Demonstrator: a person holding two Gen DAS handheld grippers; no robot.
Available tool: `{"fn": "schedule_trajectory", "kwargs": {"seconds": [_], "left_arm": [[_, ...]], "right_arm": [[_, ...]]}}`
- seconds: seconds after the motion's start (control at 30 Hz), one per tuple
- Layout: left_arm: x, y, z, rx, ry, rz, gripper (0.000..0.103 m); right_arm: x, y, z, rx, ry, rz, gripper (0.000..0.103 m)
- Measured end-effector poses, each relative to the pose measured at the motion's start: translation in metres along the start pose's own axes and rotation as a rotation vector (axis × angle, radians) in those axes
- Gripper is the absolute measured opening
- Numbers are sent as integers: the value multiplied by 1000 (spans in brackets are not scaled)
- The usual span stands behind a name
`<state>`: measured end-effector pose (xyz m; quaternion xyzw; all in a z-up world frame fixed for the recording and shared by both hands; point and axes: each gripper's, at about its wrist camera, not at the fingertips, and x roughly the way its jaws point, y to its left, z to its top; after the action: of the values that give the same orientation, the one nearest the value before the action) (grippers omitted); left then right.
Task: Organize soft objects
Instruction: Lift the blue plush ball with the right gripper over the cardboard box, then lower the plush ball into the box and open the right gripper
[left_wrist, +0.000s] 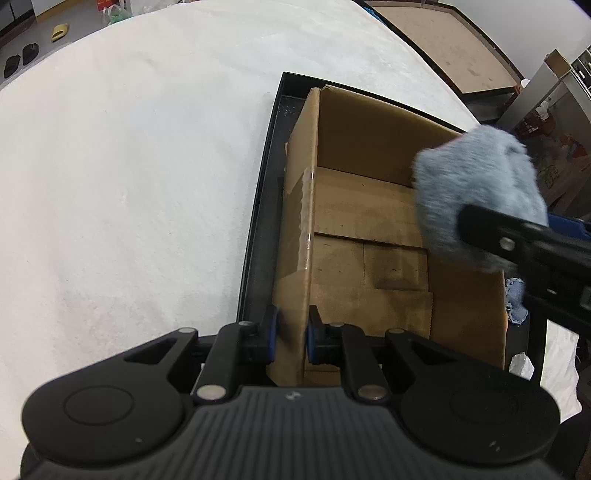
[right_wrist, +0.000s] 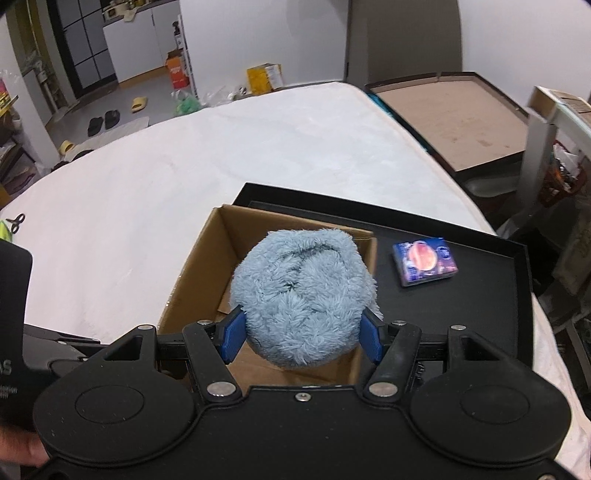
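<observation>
A fluffy light-blue soft bundle (right_wrist: 301, 295) is clamped between my right gripper's (right_wrist: 301, 334) blue pads and hangs over the open cardboard box (right_wrist: 192, 273). In the left wrist view the same bundle (left_wrist: 476, 188) hovers above the box's right side, with the right gripper's black finger across it. My left gripper (left_wrist: 291, 334) is shut on the box's near left wall (left_wrist: 295, 236), one pad on each side. The box's floor (left_wrist: 354, 236) holds nothing visible.
The box stands in a black tray (right_wrist: 480, 295) on a white padded surface (left_wrist: 129, 184). A small colourful packet (right_wrist: 424, 262) lies in the tray to the right of the box. A blue cloth scrap (left_wrist: 515, 299) shows beside the box. Scissors (right_wrist: 16, 221) lie far left.
</observation>
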<state>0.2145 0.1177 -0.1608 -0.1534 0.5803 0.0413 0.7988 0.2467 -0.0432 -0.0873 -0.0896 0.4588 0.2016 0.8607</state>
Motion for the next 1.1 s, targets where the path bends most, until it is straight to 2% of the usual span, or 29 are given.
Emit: {"fn": "schedule_trajectory", "kwargs": {"seconds": [0.33,0.5,0.67,1.0,1.1], "left_arm": [[4,4,2,-46,24,-35,14],[5,3,3,-53,27,-41,14],[6,4,3,-55,26,-48,16],[-3,-10,3,-29,8,-13,16],[-7,-16,1,-18,-3,6,19]], "right_arm": [[26,11,9,5,23,50,61],[28,11,14,36,0,105,68],[32,10,11,32,25,90,72],[5,-7,0,67,6,82,72],[-9,-14,-4,80,-20,76,72]]}}
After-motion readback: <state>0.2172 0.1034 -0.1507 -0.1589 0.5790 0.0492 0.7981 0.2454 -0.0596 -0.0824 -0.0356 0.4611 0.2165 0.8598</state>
